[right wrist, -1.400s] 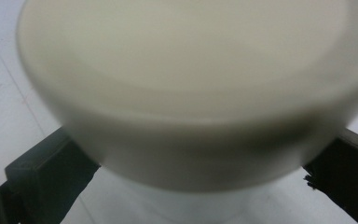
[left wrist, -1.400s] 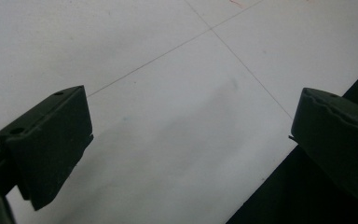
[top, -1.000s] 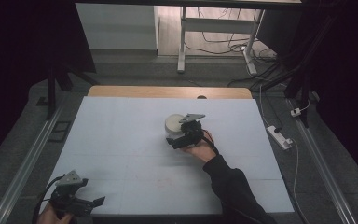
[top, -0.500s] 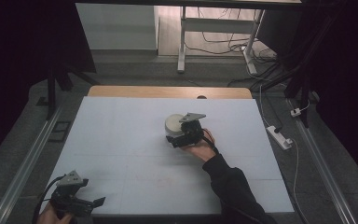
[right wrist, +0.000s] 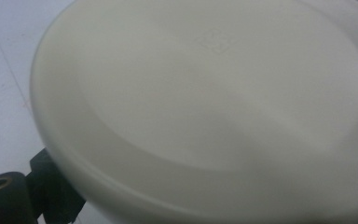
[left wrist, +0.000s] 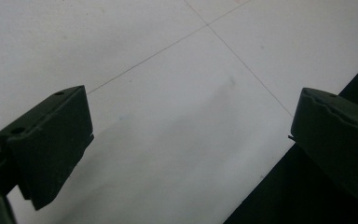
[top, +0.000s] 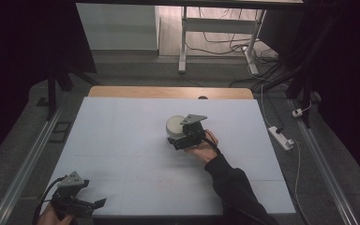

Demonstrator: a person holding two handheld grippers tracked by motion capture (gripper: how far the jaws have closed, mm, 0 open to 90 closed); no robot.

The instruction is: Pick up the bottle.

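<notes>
- The left gripper is seen at the near left corner of the white table, held by a hand at the table's front edge; in the left gripper view its jaws are spread wide with nothing between them, only bare table surface and the dark table edge.
- The right gripper is held near the middle of the table by a hand in a dark sleeve, and is placed against a white round dish.
- In the right gripper view the white round dish is seen very close, blurred, with one black jaw below its rim at lower left.
- Whether the right jaws are closed on the dish cannot be told.
- A white power strip lies on the floor to the right of the table.
</notes>
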